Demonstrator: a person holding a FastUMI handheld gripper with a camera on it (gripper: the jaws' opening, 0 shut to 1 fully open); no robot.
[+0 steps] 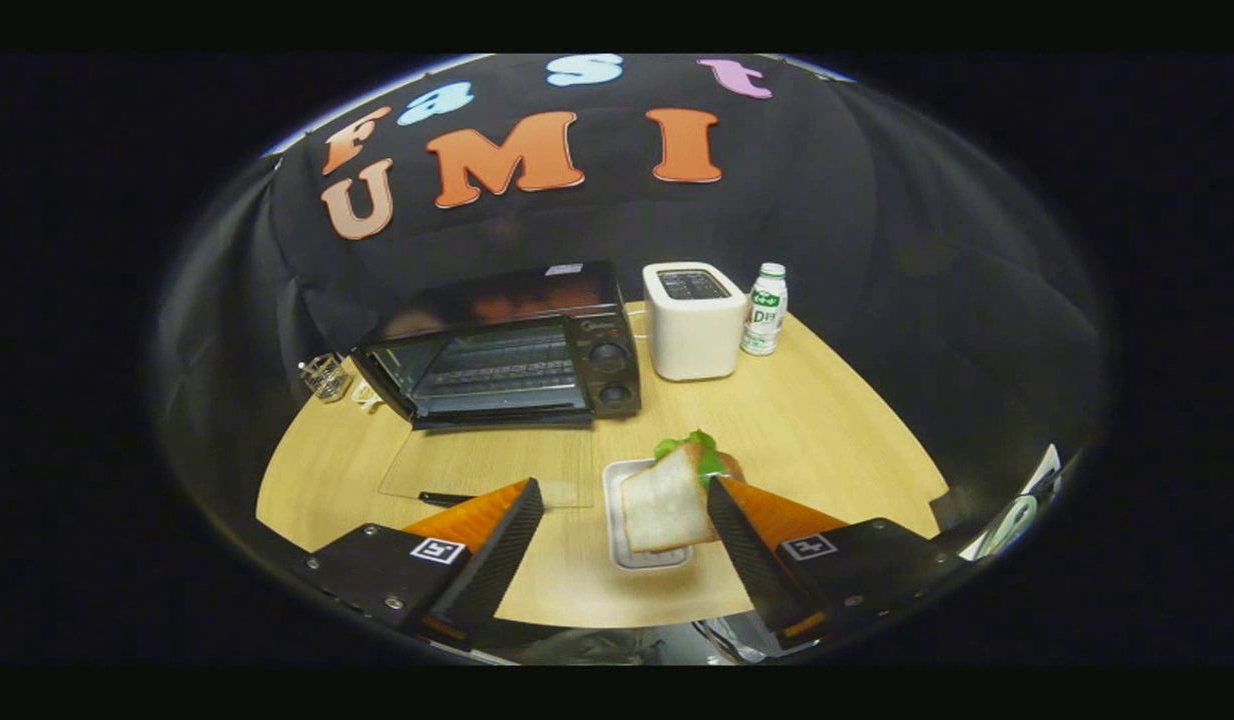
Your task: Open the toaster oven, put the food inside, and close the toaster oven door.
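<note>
Gripper view puts your two fingers low over the near edge of the round wooden table, spread wide, with the gripper released and nothing pressed between them. The sandwich lies on a small white tray just inside your right finger; its pale bread face turns toward you and its long axis runs from near-left to far-right, with green lettuce sticking out at the far end. The bread's right edge sits right against that finger's tip, though you cannot tell whether it truly touches. Your left finger stands well apart from the food.

Beyond the fingers, the black toaster oven faces you at a slight angle, its glass door dropped flat onto the table toward you, the dark handle at the door's near edge. The wire rack shows inside, and two knobs sit on the oven's right panel. Just right of the oven stands a white toaster, then a small bottle. A small clear holder sits left of the oven.
</note>
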